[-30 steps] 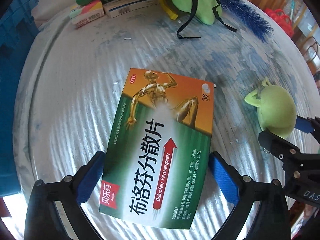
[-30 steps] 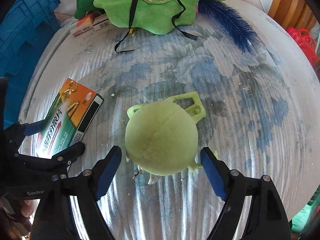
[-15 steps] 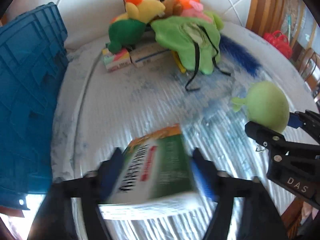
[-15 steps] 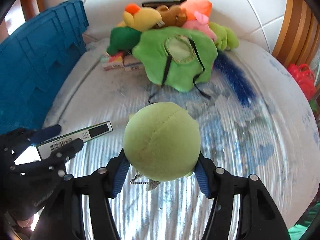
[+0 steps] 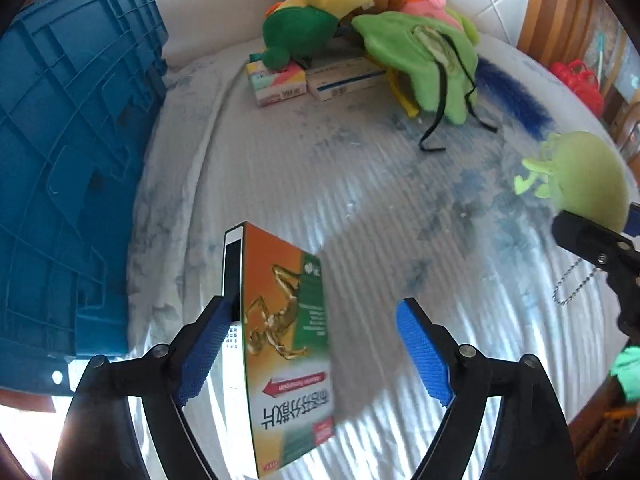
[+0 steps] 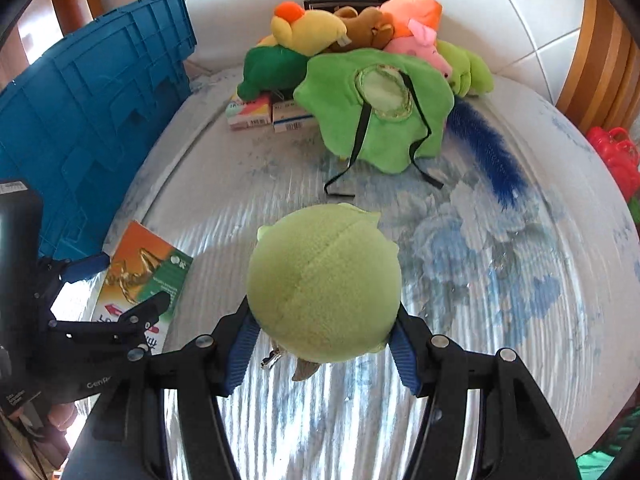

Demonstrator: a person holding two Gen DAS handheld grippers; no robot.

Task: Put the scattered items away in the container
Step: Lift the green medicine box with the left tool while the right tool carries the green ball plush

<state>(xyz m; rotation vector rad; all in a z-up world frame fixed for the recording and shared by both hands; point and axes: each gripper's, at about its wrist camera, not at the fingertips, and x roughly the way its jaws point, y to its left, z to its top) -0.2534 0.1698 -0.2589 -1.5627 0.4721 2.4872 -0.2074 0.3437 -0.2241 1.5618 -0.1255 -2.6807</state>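
Bed's left edge: blue crate [image 5: 72, 168], contents hidden. Medicine box [image 5: 286, 344] tilted on edge, left gripper [image 5: 316, 354] jaws opening; right gripper [image 6: 322, 354] clenched on green plush ball [image 6: 324, 284].

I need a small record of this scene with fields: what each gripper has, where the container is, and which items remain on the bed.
left gripper: jaws opening; medicine box tilted between them, against one pad only
right gripper: shut on the round green plush, lifted off the bed
container: blue crate, at the left edge of the bed
bed: white cover with blue flowers
remaining items: pile of plush toys, green cloth with black straps, two small boxes, blue brush
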